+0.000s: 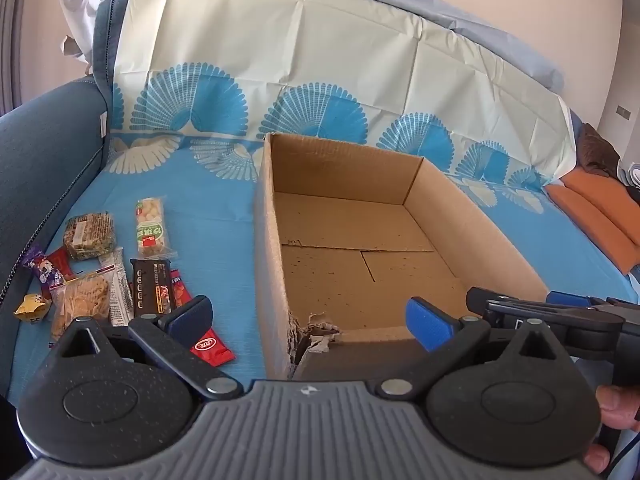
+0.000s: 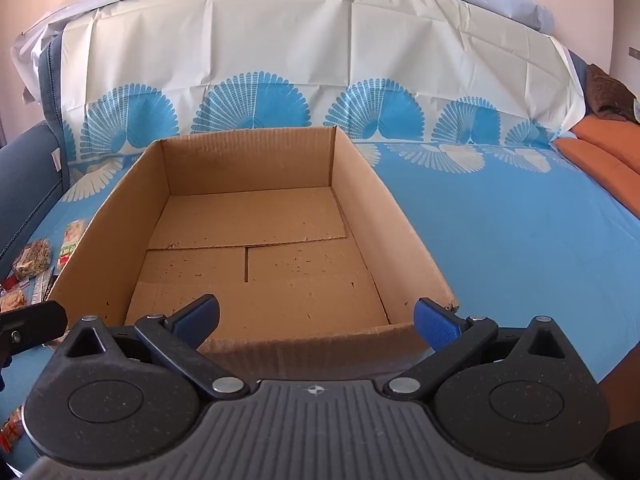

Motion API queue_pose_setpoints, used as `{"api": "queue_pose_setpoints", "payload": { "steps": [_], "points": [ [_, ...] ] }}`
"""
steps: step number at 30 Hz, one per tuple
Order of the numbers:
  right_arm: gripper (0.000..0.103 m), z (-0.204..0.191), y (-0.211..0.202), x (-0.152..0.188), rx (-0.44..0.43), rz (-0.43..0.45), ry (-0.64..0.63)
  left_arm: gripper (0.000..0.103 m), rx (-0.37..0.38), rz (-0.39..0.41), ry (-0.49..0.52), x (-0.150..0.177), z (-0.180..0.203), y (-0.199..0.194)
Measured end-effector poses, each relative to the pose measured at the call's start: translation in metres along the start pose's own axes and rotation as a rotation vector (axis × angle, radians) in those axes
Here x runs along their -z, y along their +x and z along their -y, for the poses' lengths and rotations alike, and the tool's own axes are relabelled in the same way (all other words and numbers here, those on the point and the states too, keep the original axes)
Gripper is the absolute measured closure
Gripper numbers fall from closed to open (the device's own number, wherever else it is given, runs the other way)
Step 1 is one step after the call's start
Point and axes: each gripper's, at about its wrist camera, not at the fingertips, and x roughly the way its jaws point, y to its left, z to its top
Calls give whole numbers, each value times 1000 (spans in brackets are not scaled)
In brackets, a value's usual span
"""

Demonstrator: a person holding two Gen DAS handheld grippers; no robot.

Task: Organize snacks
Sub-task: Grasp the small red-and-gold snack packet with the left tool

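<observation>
Your snacks point(image 1: 100, 276) lie in a loose heap on the blue cloth point(image 1: 216, 224), just left of the cardboard box point(image 1: 476, 236), which holds nothing yet, so you're at the very start. Both your left gripper point(image 1: 310, 318) and right gripper point(image 2: 316, 320) have their jaws spread wide, holding nothing. Next, I'd judge, swing the left one over a single packet, perhaps the dark bar point(image 1: 154, 288), and close on it alone.

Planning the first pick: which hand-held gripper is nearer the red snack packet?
Left. The left hand-held gripper hangs right over the red snack packet; the right hand-held gripper faces the brown cardboard box, farther off.
</observation>
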Motion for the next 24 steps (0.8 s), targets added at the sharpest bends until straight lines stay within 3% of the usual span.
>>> {"api": "queue_pose_setpoints", "payload": {
  "steps": [22, 23, 24],
  "points": [
    [1, 5, -3, -2, 2, -11, 38, 1, 19, -28, 50, 6, -9, -6],
    [1, 6, -3, -3, -3, -9, 46, 3, 6, -18, 63, 5, -12, -8],
    [1, 6, -4, -4, -9, -5, 52, 13, 0, -18, 66, 4, -15, -10]
  ]
}}
